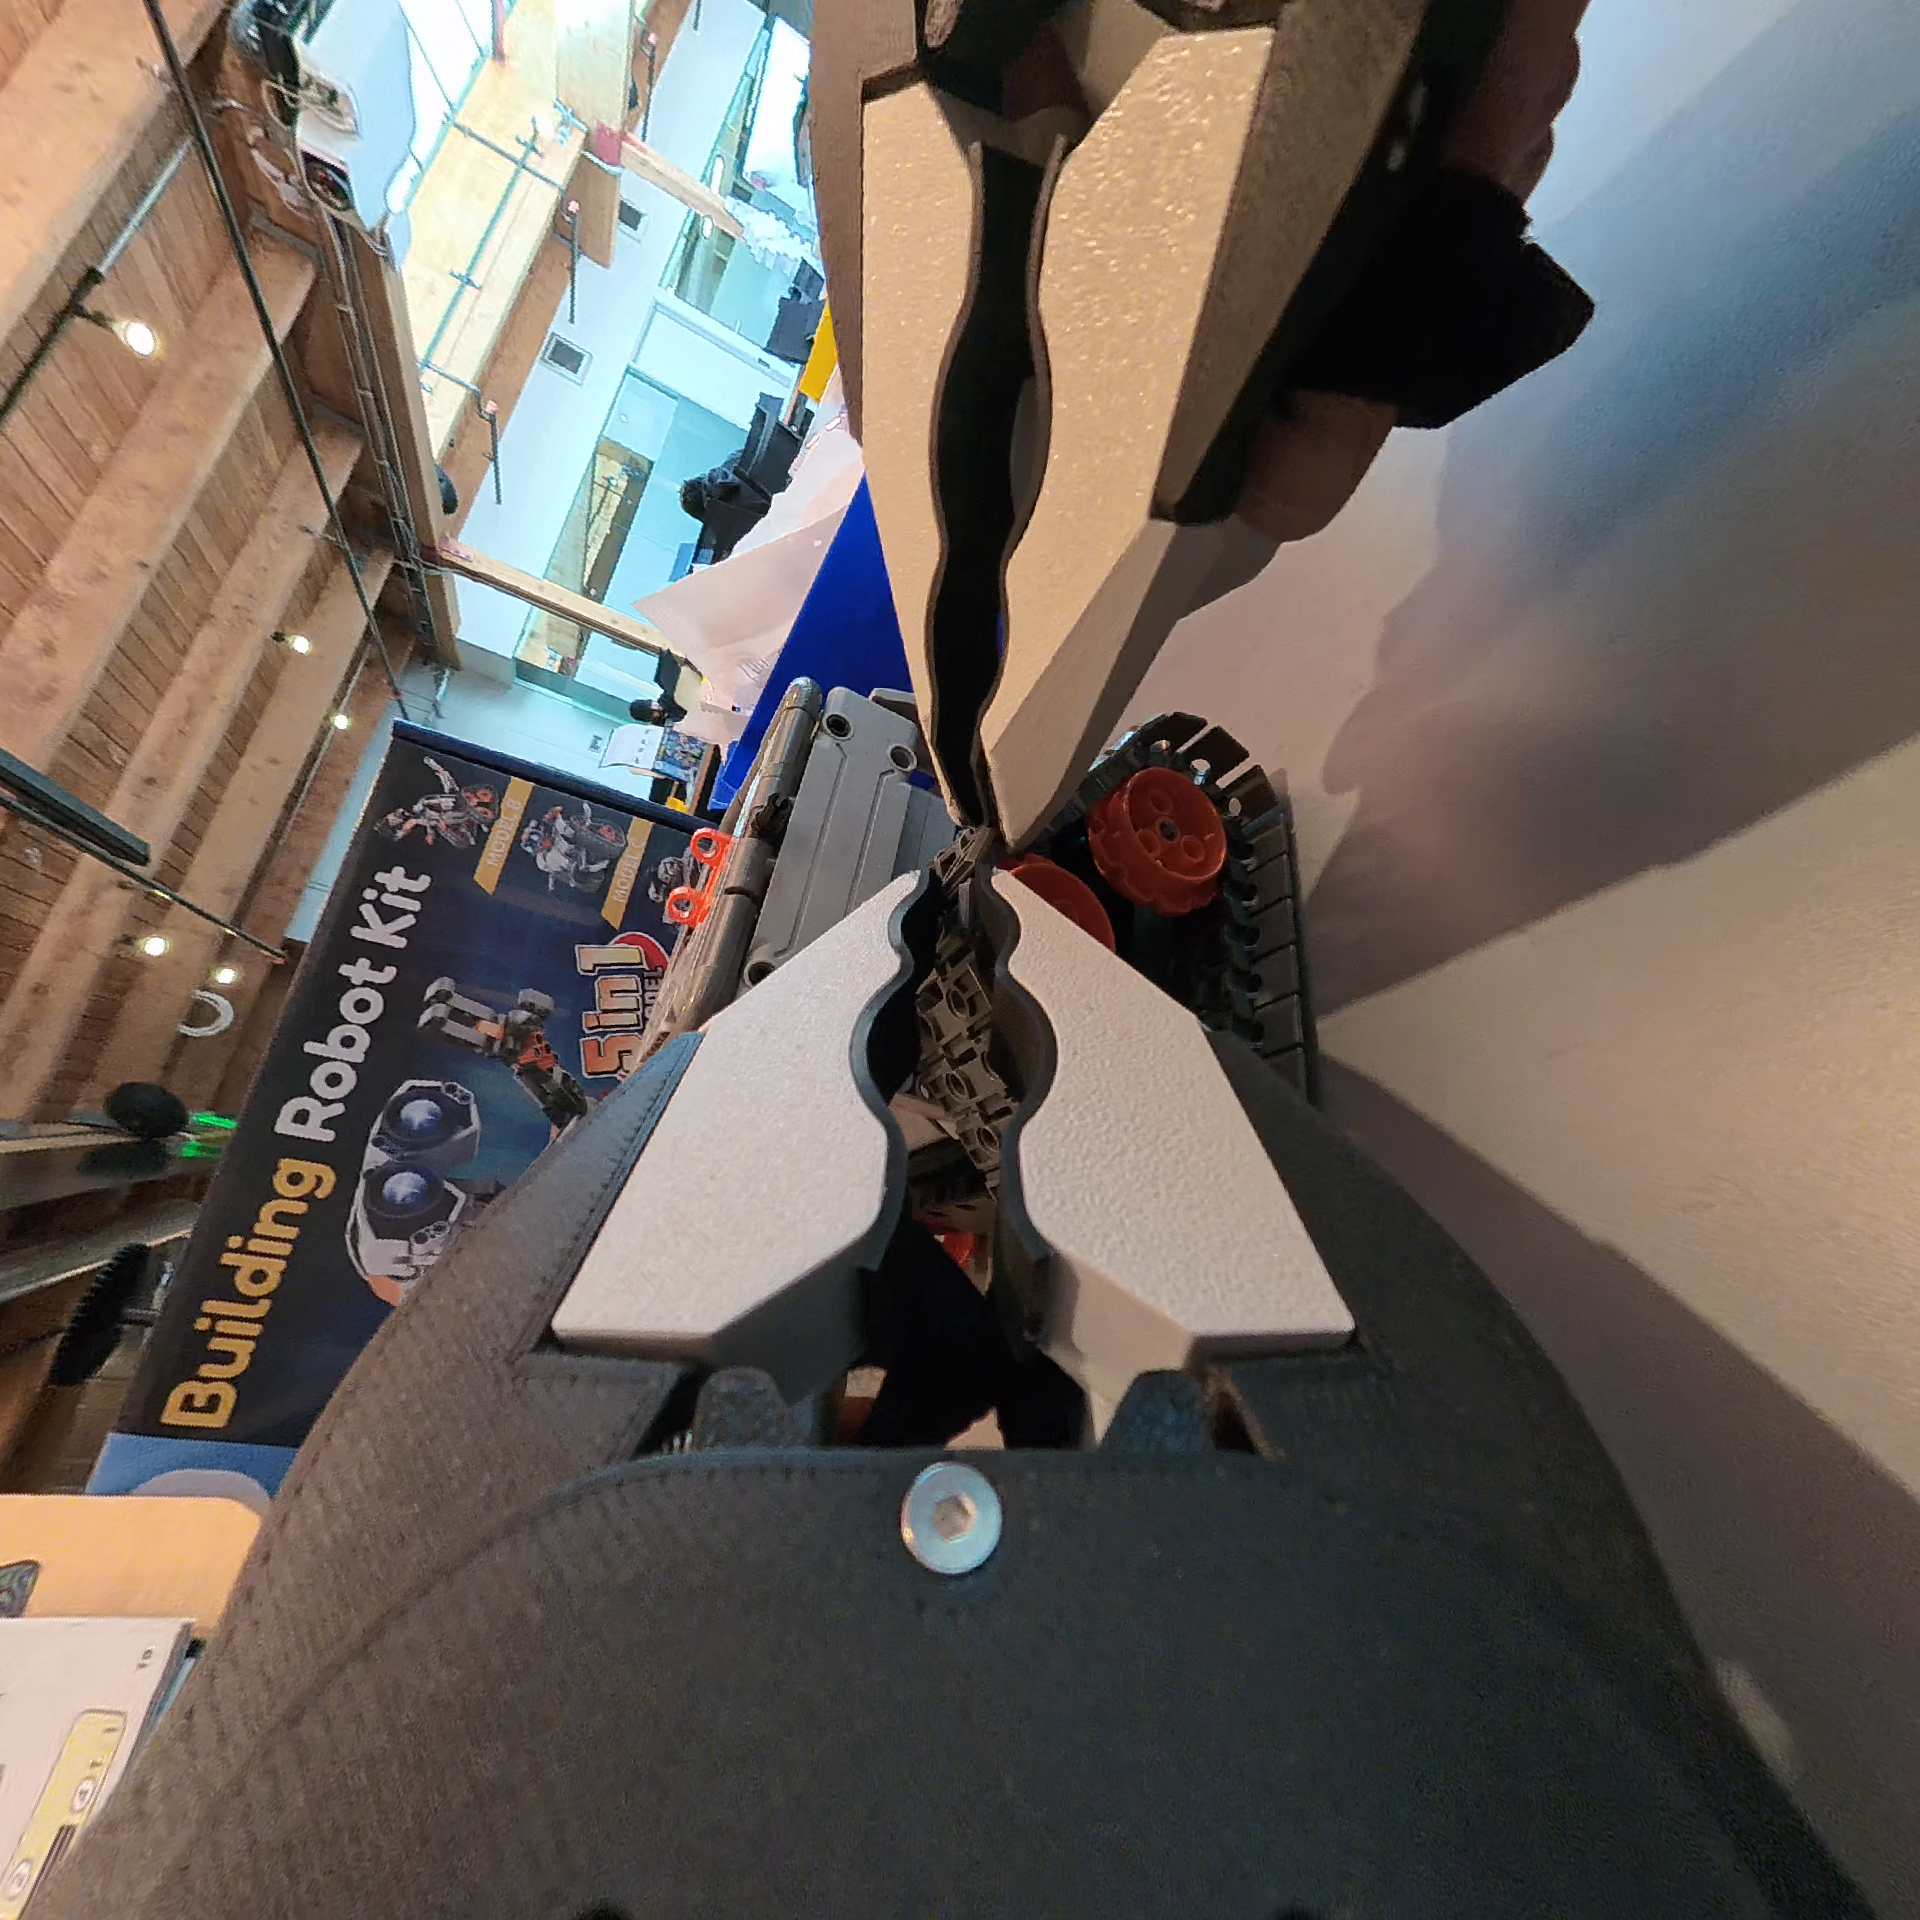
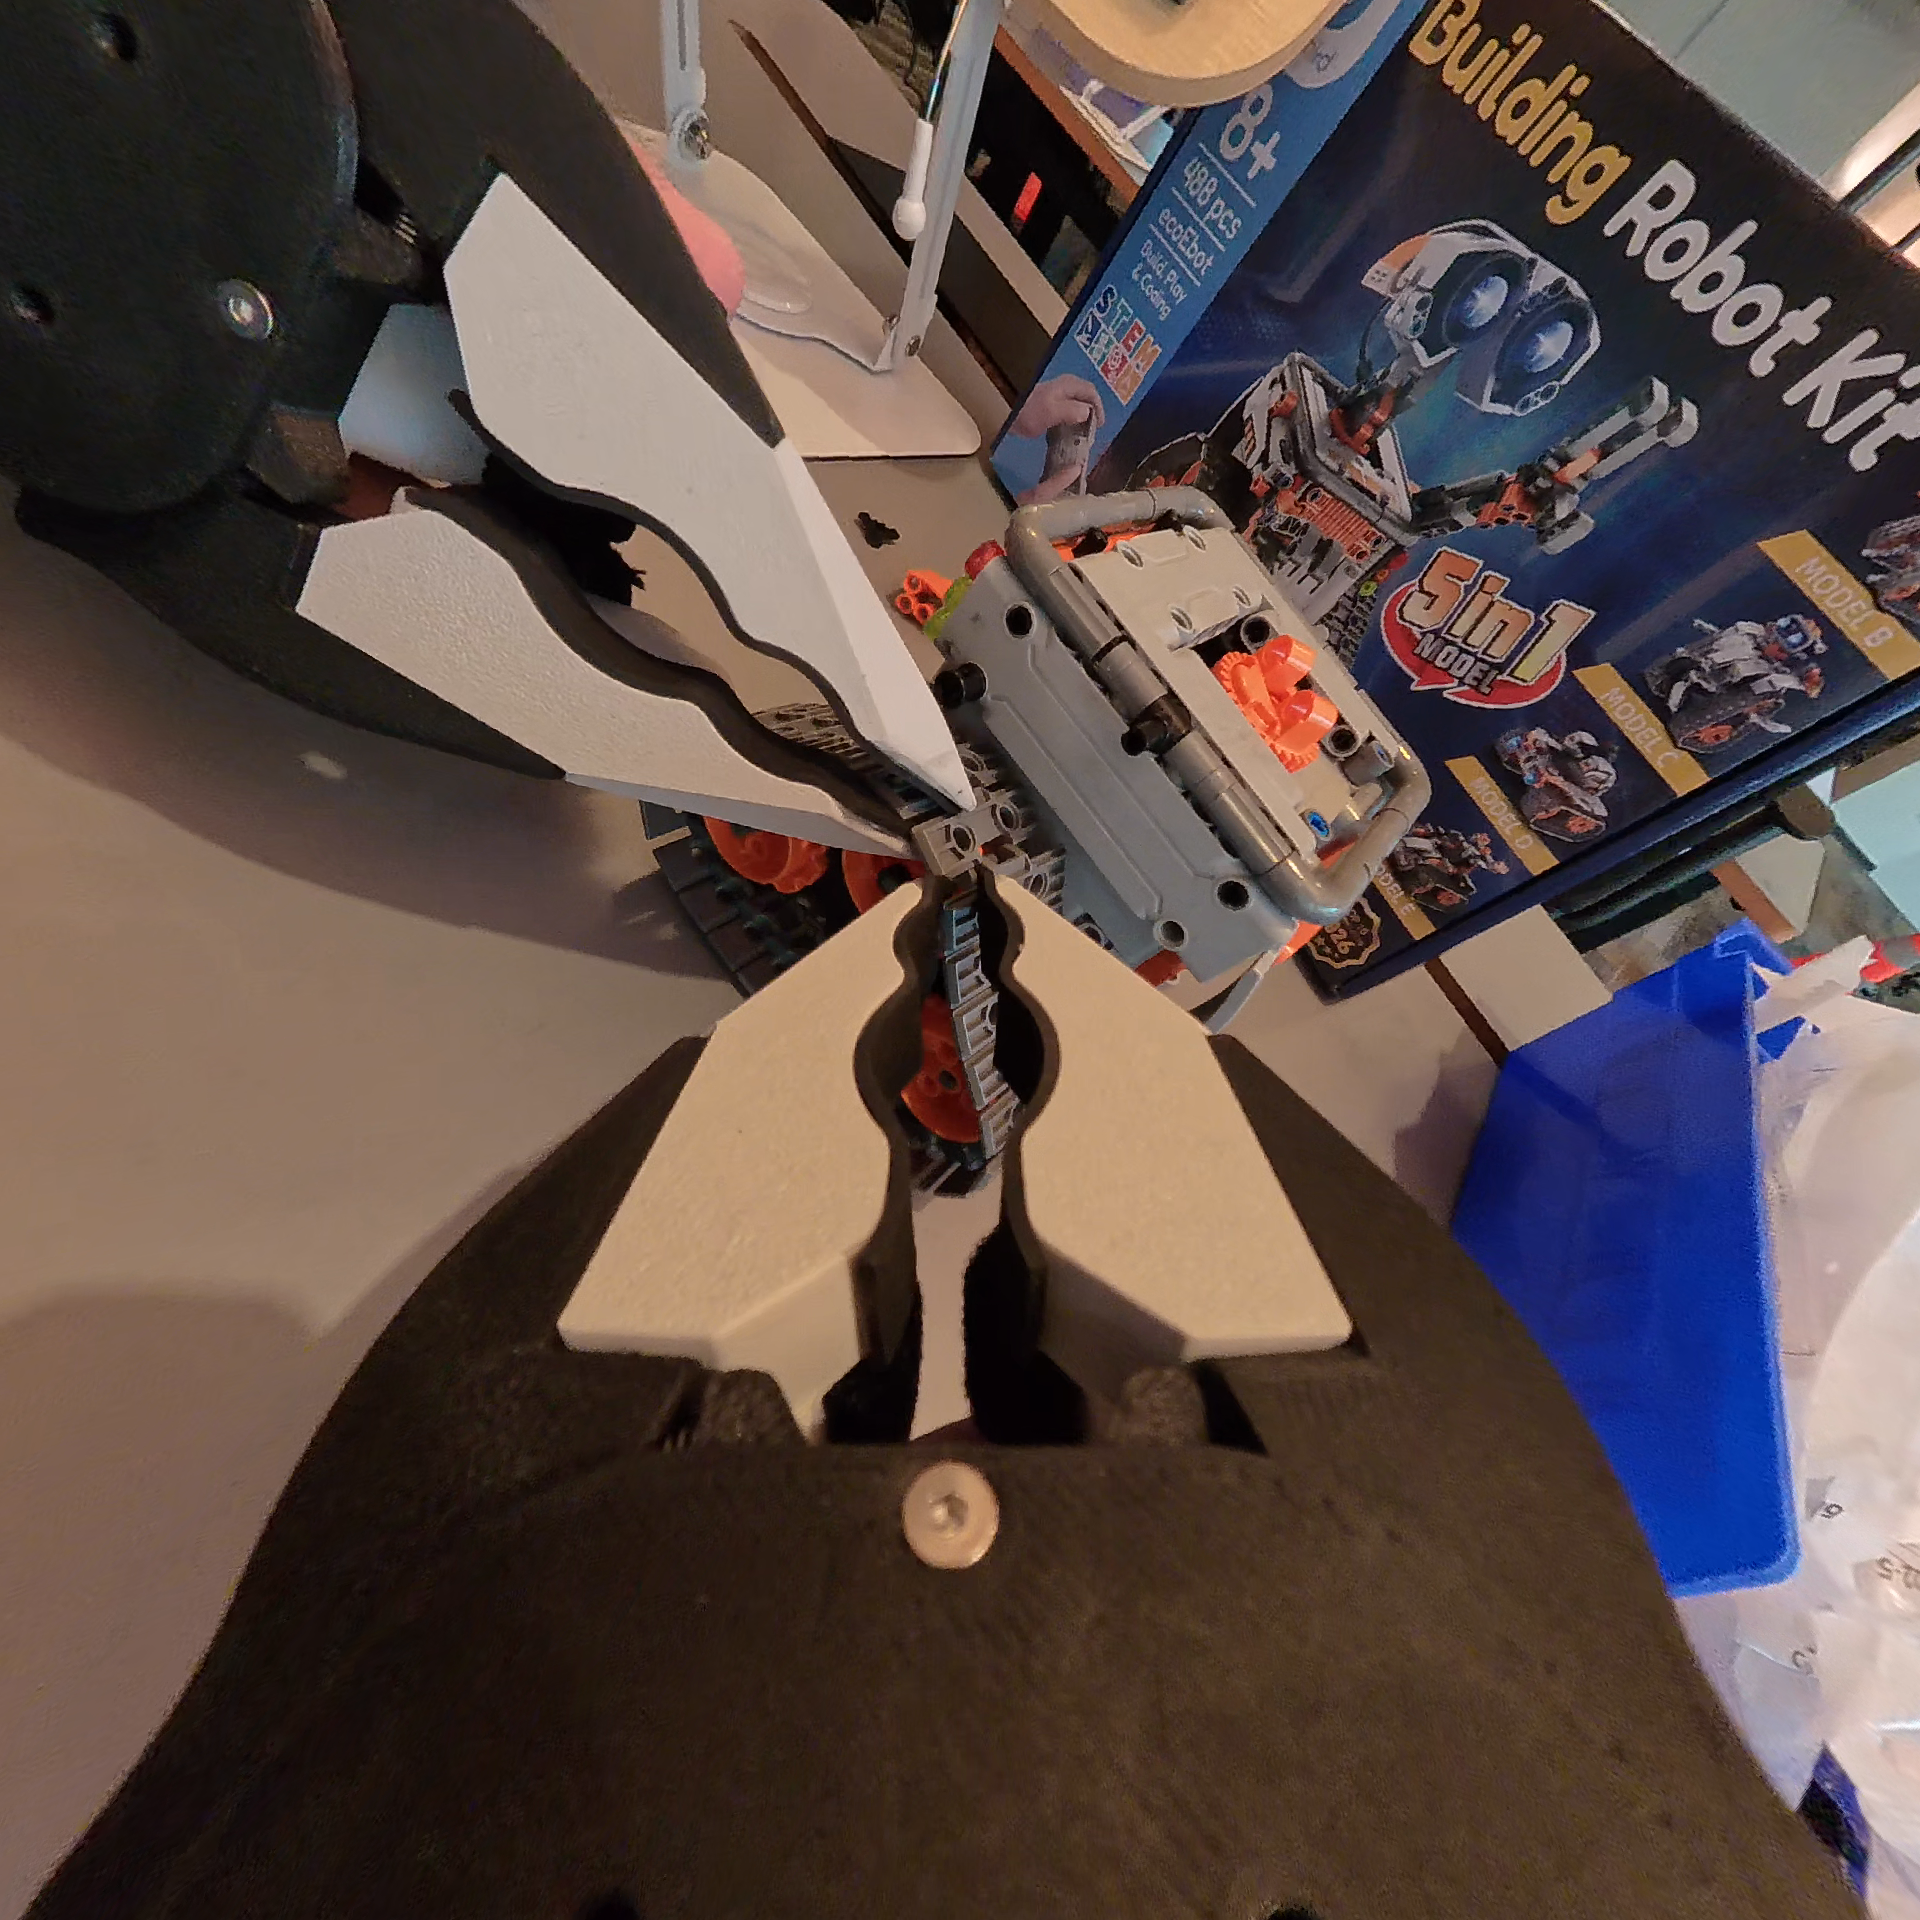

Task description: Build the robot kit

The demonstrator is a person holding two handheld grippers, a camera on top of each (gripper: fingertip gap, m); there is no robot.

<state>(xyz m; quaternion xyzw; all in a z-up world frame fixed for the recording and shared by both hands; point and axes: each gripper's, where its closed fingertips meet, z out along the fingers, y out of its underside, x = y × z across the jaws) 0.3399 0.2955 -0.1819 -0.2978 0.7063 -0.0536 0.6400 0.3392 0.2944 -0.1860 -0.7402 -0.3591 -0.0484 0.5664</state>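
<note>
A pale table [image 2: 208, 1039] carries everything. Toward its far edge a big dark-blue printed box [image 2: 1558, 468] stands upright, and a blue bin [image 2: 1621, 1299] holding clear plastic bags [image 2: 1860, 1195] sits near the right edge. Just in front of the box stands a grey brick-built tracked vehicle [image 2: 1143, 748] with orange wheels [image 1: 1155, 840] inside black treads [image 1: 1262, 935]. The left gripper [image 1: 961, 883] is clamped on a grey studded beam [image 1: 961, 1049] of the vehicle, its jaws nearly together around it. The right gripper [image 2: 961, 899] pinches the same beam [image 2: 971, 997] between narrow jaws. The two grippers' tips meet almost touching at the beam's end, by a small grey connector [image 2: 961, 836].
</note>
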